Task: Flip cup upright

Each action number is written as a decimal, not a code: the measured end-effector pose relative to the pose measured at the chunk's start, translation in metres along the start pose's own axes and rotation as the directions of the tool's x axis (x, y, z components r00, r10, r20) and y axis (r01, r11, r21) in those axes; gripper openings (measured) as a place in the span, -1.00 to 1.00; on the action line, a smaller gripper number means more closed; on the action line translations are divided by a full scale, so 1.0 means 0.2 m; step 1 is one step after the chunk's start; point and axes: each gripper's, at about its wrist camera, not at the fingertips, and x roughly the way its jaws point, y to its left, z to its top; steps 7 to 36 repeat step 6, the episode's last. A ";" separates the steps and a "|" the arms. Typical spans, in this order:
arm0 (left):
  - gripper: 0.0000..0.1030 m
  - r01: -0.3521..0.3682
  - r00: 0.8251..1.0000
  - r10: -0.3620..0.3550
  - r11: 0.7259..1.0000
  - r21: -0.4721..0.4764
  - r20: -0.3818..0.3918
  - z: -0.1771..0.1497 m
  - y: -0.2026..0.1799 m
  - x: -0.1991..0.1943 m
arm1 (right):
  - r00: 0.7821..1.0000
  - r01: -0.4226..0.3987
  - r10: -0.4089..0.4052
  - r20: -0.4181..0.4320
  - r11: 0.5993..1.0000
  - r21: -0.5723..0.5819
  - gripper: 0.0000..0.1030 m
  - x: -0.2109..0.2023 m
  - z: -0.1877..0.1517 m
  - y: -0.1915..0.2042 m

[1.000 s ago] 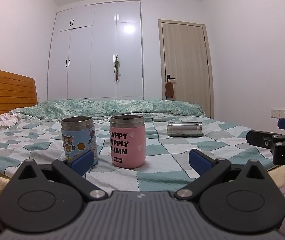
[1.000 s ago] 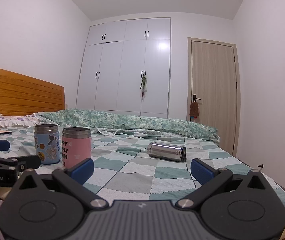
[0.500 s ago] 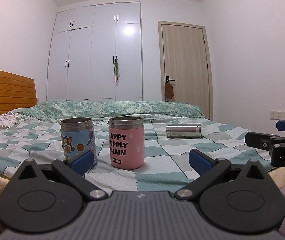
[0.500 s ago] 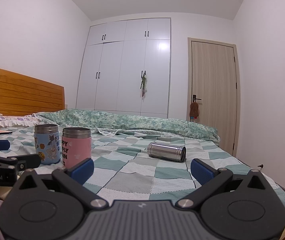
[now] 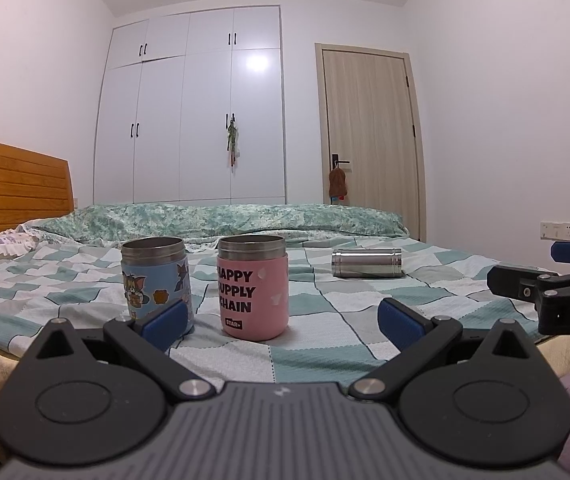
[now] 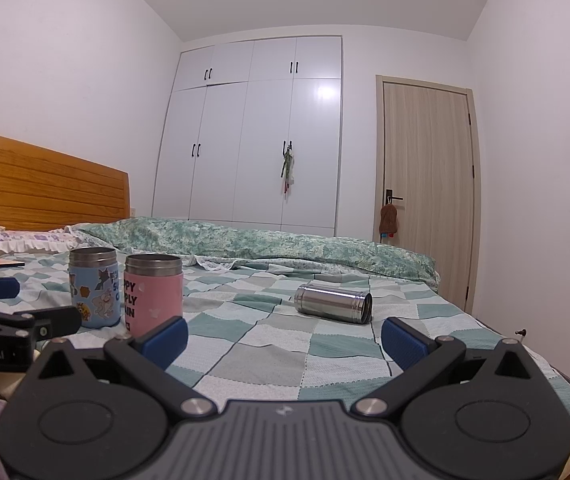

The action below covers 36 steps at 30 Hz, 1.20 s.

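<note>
Neither tool holds anything. The right gripper [image 6: 283,336] has its blue-padded jaws spread wide over the near edge of the bed [image 6: 325,364], and the left gripper [image 5: 281,320] is just as wide and just as empty.

The step in hand looks to be the approach to the one cup that lies down. That steel cup [image 6: 333,304] rests on its side ahead of the right gripper and a little to its right, well apart from the pads, with its open mouth toward the right and its length across the line of reach. From the left gripper it sits far ahead and off to the right [image 5: 367,264], so the right tool is the better placed.

To do it well, the person should probably carry the open jaws forward and low, straddle the body near its middle, and close only once both pads flank the round wall. A smooth cylinder on soft bedding can roll away if nudged by one pad first. After the squeeze, lifting clear before turning the wrist would keep the rim from dragging on the checked cover.

The cup is plain brushed metal, with a ridge near each end. The blue cartoon cup [image 6: 93,286] and the pink lettered cup [image 6: 153,294] stand upright to the left of the right gripper.
</note>
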 end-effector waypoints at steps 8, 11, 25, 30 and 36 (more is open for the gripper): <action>1.00 0.000 1.000 0.000 1.000 -0.005 -0.003 0.00 0.00 0.00 | 1.000 0.000 0.000 0.000 1.000 0.000 1.00 0.00 0.00 0.00; 1.00 0.000 1.000 0.000 1.000 -0.005 -0.003 0.00 0.00 0.00 | 1.000 0.000 0.000 0.000 1.000 0.000 1.00 0.00 0.00 0.00; 1.00 0.000 1.000 0.000 1.000 -0.005 -0.003 0.00 0.00 0.00 | 1.000 0.000 0.000 0.000 1.000 0.000 1.00 0.00 0.00 0.00; 1.00 0.000 1.000 0.000 1.000 -0.005 -0.003 0.00 0.00 0.00 | 1.000 0.000 0.000 0.000 1.000 0.000 1.00 0.00 0.00 0.00; 1.00 0.000 1.000 0.000 1.000 -0.005 -0.003 0.00 0.00 0.00 | 1.000 0.000 0.000 0.000 1.000 0.000 1.00 0.00 0.00 0.00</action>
